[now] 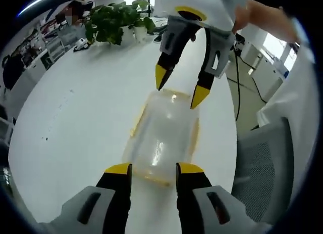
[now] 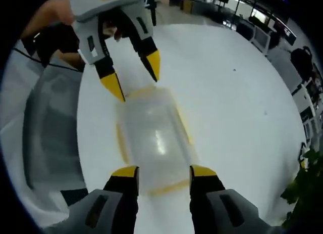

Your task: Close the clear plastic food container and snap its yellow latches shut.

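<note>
**Two grippers close in on one lidded container**

With its lid apparently on, one clear container (image 1: 164,140) sits mid-frame on the white desk (image 1: 75,128). Left gripper (image 1: 153,168) and right gripper (image 2: 164,171), both spread and empty, flank its ends. Yellow latches (image 2: 166,186) likely remain unsnapped; their count is unclear.

Left gripper (image 1: 153,167): black fingers with yellow tips, spread apart, reaching forward from the bottom of the left gripper view. Right gripper (image 1: 180,87) enters that view from the top, tips pointing down, fingers parted. In the right gripper view the right gripper (image 2: 164,171) is likewise spread; opposite it the left gripper (image 2: 133,76), also parted. A bare forearm (image 1: 265,14) behind the right gripper.
</note>
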